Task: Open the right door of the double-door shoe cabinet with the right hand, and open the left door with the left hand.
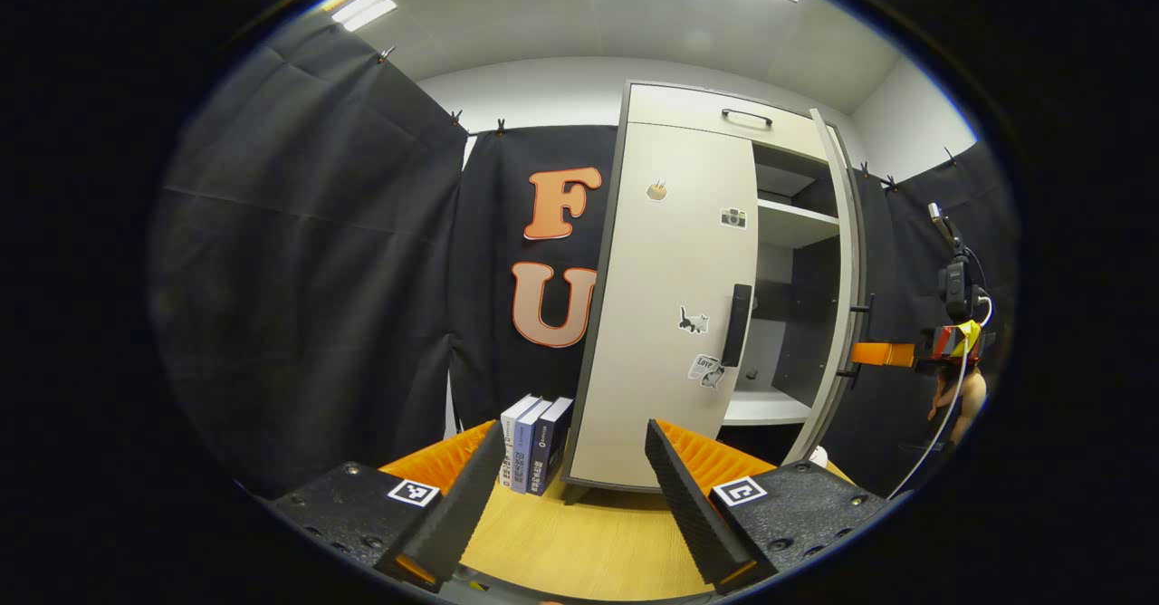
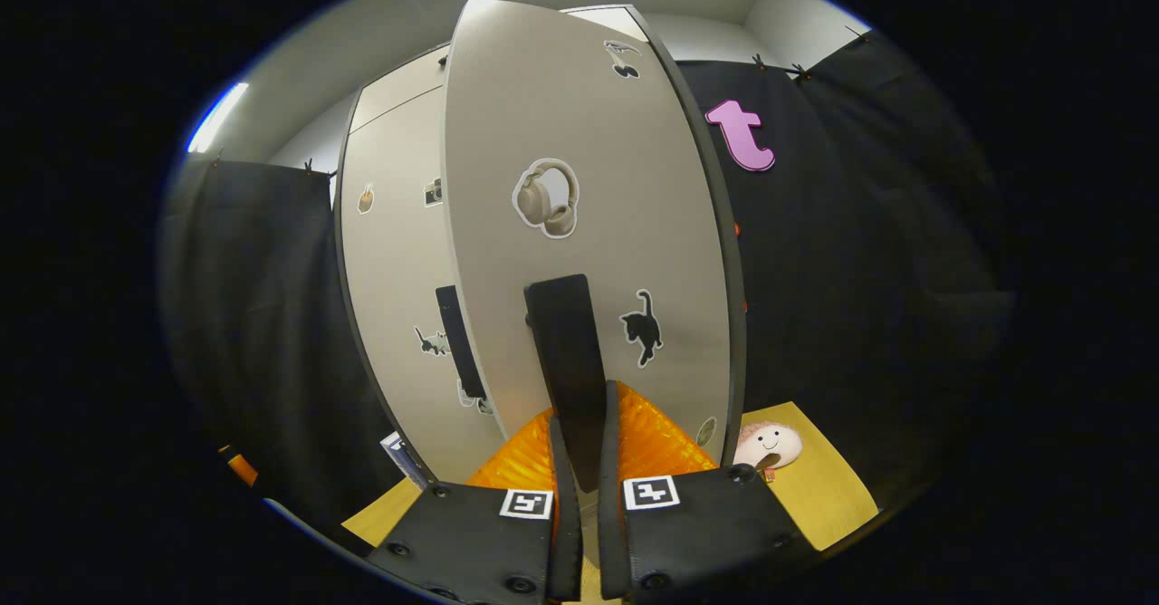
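Observation:
The shoe cabinet's left door stands closed, its dark vertical handle near the inner edge. My left gripper is open, a short way in front of that door and below the handle, holding nothing. The right door is swung out, and in the left gripper view I see this right door edge-on. My right gripper is shut on the right door's handle, which runs up from between its fingers. In the left gripper view the right gripper reaches in from the right to that door's edge.
Inside the cabinet are white shelves. A top drawer with a handle sits above the doors. Three books stand left of the cabinet on the wooden table. A plush toy lies right of the cabinet.

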### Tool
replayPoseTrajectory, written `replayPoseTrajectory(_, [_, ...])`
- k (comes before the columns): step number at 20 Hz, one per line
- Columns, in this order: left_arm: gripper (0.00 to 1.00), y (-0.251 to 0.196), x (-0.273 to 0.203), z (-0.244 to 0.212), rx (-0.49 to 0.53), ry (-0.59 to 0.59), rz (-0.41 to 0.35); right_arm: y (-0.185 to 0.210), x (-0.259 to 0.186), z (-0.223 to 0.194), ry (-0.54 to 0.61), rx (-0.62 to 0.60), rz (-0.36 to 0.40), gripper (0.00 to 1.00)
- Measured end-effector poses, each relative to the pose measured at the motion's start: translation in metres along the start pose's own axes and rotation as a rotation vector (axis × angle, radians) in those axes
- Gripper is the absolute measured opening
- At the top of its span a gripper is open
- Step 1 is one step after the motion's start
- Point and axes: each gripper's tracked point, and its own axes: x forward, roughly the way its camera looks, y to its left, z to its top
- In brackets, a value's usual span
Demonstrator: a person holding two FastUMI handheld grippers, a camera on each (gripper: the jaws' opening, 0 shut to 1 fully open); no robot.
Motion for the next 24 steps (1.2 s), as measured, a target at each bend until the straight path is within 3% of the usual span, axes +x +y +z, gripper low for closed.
replayPoseTrajectory(9, [0.94,-0.038,-0.011,-0.001,0.012,-0.004,-0.015,-0.02,-0.006,0.003,-0.024,-0.051,-0.048,0.14])
replayPoseTrajectory(24, [0.95,-0.069,-0.013,-0.006,0.026,0.01,-0.016,-0.034,-0.021,0.005,-0.024,-0.033,-0.029,0.13])
